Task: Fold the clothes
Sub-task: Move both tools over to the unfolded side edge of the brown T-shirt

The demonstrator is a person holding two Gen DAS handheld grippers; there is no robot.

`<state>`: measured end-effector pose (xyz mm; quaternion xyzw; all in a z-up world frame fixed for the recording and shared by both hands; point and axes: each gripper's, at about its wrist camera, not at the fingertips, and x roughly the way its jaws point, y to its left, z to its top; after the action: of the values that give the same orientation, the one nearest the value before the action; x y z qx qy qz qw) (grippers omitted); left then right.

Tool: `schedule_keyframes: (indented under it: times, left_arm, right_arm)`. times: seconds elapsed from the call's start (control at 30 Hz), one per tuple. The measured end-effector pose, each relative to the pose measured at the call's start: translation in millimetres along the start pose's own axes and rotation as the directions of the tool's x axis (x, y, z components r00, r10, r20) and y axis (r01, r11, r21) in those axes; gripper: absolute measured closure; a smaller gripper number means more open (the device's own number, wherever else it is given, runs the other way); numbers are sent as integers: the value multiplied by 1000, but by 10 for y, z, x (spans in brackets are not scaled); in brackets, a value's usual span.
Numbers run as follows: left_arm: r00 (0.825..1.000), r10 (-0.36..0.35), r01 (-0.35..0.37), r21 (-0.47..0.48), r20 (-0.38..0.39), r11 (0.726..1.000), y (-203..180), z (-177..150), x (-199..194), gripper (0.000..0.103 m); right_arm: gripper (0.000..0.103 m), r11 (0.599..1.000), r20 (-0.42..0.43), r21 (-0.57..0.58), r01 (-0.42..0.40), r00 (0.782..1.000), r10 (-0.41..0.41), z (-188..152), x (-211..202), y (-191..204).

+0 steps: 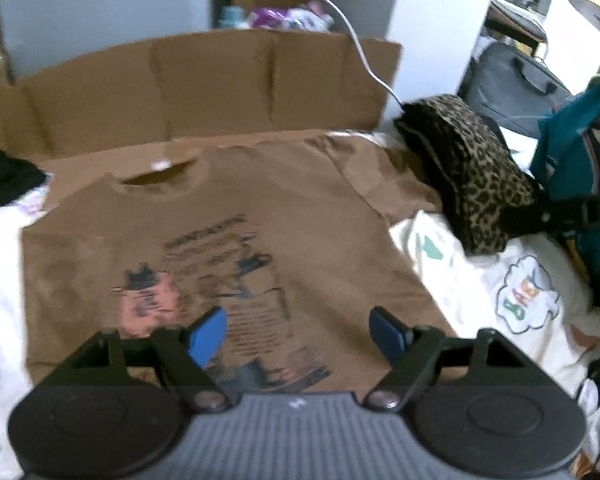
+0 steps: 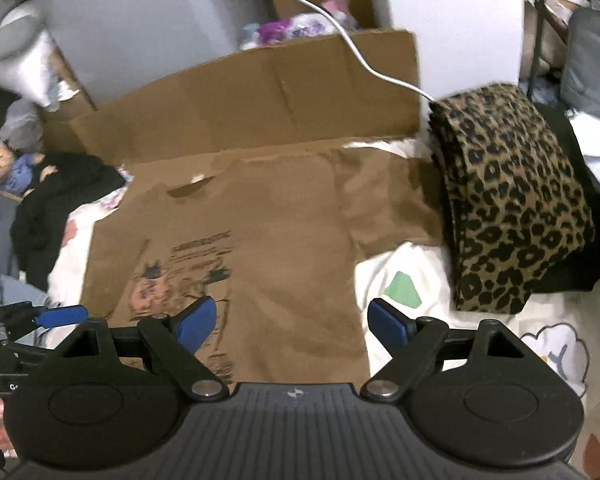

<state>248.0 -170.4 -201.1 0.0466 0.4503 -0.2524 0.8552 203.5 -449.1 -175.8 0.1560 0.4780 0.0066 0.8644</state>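
Observation:
A brown T-shirt (image 1: 228, 216) (image 2: 268, 240) with a dark and pink print lies flat, face up, on a white patterned sheet (image 1: 480, 272), collar at the far end. Its right sleeve (image 2: 380, 204) reaches toward a folded leopard-print garment. My left gripper (image 1: 298, 336) hovers open above the printed lower front, nothing between its blue pads. My right gripper (image 2: 292, 328) is open too, straddling the shirt's right edge near the hem, one pad over cloth and one over sheet. In the right wrist view a blue fingertip (image 2: 62, 316) of the left gripper shows at the left edge.
A folded leopard-print garment (image 1: 472, 176) (image 2: 512, 200) lies right of the shirt on dark cloth. A cardboard sheet (image 1: 204, 80) (image 2: 260, 96) stands behind. Black clothes (image 2: 60, 200) are heaped on the left, a teal garment (image 1: 572, 140) on the right. A white cable (image 2: 340, 32) hangs at the back.

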Motion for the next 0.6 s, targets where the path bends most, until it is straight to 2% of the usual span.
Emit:
schedule_keyframes:
  times: [0.13, 0.27, 0.3, 0.43, 0.53, 0.6]
  left_arm:
    - [999, -20, 19, 26, 32, 999, -140, 140, 336, 22]
    - [998, -55, 56, -44, 36, 997, -192, 295, 659, 23]
    - [997, -64, 66, -57, 35, 996, -208, 338, 739, 23]
    - [995, -96, 96, -10, 41, 995, -334, 531, 1043, 28]
    - [992, -119, 121, -31, 44, 992, -369, 610, 1274, 32]
    - [990, -133, 135, -54, 35, 989, -389, 629, 1426, 37]
  right_arm:
    - [16, 999, -14, 48, -22, 1000, 23, -90, 221, -288]
    - [16, 1000, -5, 29, -7, 1000, 7, -56, 433, -532]
    - [16, 999, 4, 37, -6, 1000, 6, -24, 485, -597]
    - [16, 998, 72, 63, -23, 997, 18, 101, 649, -800]
    - [17, 998, 105, 67, -17, 994, 10, 140, 751, -909]
    - [18, 996, 125, 73, -53, 991, 43, 143, 795, -980]
